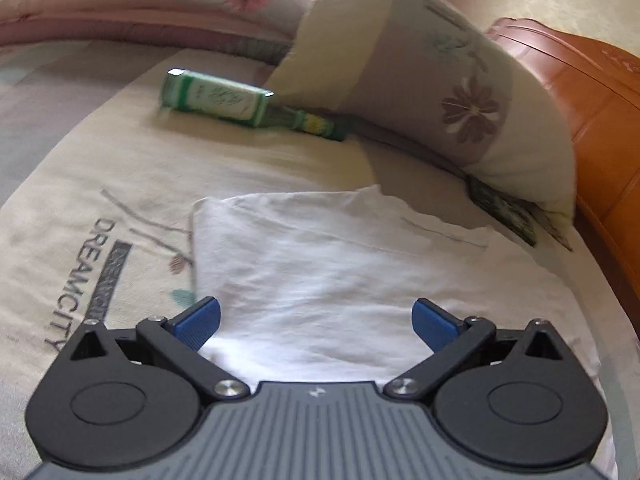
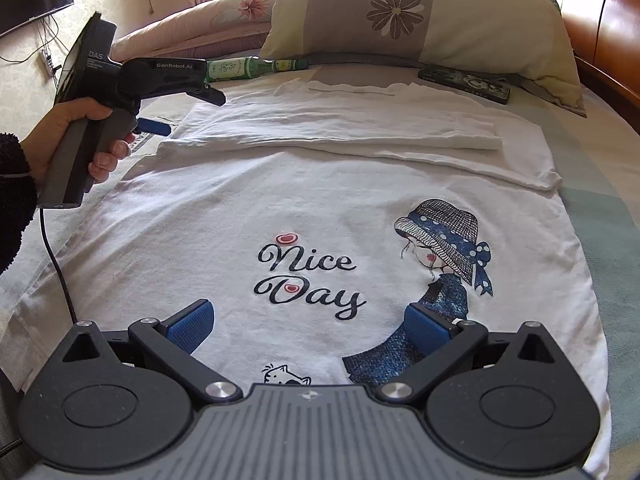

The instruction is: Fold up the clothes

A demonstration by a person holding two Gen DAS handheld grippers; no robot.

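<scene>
A white T-shirt (image 2: 224,208) printed with "Nice Day" and a girl in a hat lies flat on the bed, its far part folded into a band (image 2: 360,136). My right gripper (image 2: 308,326) hovers open over the near hem, nothing between its blue pads. My left gripper (image 1: 316,322) is open too, above the folded white cloth (image 1: 320,264). In the right wrist view the left gripper (image 2: 188,110) shows in a hand (image 2: 68,128) at the shirt's far left corner.
A green bottle (image 1: 224,100) lies at the foot of a floral pillow (image 2: 400,12). A dark patterned case (image 2: 464,82) rests under the pillow's edge. A pink quilt (image 1: 140,8) is bunched at the back; the wooden headboard (image 2: 592,28) stands on the right.
</scene>
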